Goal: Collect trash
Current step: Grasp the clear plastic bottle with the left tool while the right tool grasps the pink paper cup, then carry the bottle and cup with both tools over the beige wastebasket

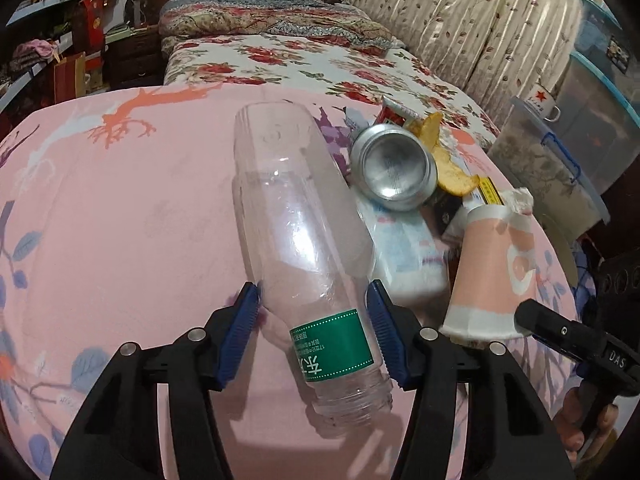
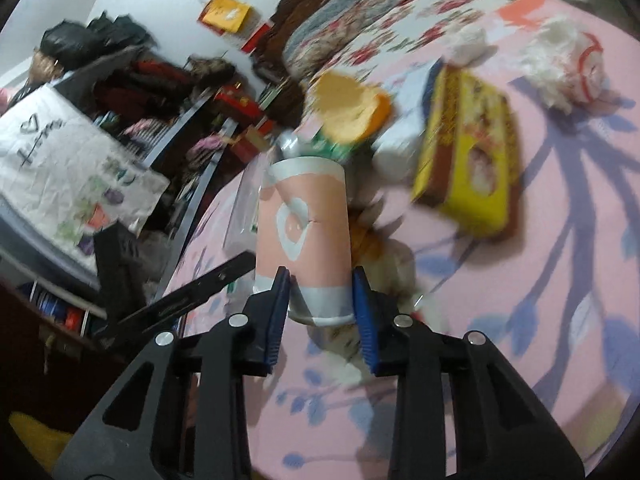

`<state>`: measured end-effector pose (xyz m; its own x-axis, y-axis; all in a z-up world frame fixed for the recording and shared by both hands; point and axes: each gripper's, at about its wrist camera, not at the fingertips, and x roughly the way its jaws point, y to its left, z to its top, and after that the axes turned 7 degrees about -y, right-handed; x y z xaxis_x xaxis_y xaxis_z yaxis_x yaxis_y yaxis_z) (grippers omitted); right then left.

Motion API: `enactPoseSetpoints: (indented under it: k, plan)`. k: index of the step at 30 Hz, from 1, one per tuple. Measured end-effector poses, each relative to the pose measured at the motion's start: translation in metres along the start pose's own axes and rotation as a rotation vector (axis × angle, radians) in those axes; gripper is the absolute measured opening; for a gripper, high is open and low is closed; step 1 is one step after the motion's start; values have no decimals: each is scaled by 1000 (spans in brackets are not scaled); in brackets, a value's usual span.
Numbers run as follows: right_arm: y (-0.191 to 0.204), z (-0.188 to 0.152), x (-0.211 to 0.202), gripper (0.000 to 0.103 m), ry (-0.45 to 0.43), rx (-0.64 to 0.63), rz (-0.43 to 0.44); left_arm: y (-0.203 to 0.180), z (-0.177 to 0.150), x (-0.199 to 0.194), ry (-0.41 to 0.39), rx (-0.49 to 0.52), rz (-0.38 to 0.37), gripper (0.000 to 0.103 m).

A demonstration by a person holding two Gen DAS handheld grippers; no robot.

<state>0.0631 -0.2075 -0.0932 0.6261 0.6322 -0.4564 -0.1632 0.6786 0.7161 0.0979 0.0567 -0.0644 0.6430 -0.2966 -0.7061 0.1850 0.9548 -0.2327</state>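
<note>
A clear plastic bottle (image 1: 304,240) with a green label lies on the pink sheet (image 1: 120,220), neck towards the camera. My left gripper (image 1: 312,294) is shut on it, blue pads against both sides just above the label. To its right is a pink and white paper cup (image 1: 494,272), rim towards me. The right wrist view shows my right gripper (image 2: 320,278) shut on this cup (image 2: 304,224) near its rim, the wall slightly squeezed. A black finger (image 1: 552,326) of the right gripper shows by the cup in the left wrist view.
Behind the bottle and cup lie an aluminium can (image 1: 394,164), orange peel (image 1: 450,164), a tissue pack (image 1: 408,248), a yellow box (image 2: 468,160) and crumpled white plastic (image 2: 560,60). Lidded storage bins (image 1: 560,160) stand off the bed's right edge. Cluttered shelves (image 2: 132,92) are at the left.
</note>
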Motion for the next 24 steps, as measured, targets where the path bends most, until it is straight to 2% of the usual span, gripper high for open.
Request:
enactPoseSetpoints:
  k: [5, 9, 10, 11, 13, 18, 22, 24]
  plan:
    - [15, -32, 5, 34, 81, -1, 57, 15, -22, -28, 22, -2, -6, 53]
    - [19, -43, 10, 34, 111, -1, 65, 19, -34, -42, 40, -11, -1, 54]
    - [20, -44, 12, 34, 115, 3, 64, 19, -35, -42, 46, -13, 3, 59]
    - [21, -45, 13, 34, 117, 5, 63, 19, -34, -41, 50, -16, 14, 74]
    - [22, -47, 15, 34, 125, 6, 53, 19, -30, -41, 27, -23, 41, 87]
    - [21, -51, 14, 34, 128, 5, 34, 14, -12, -28, 5, -19, 66, 91]
    - [25, -51, 18, 36, 134, -4, 7, 13, -10, -11, 36, -24, 81, 91]
    - [26, -53, 20, 36, 140, -7, 5, 17, -13, -6, 45, -31, 78, 85]
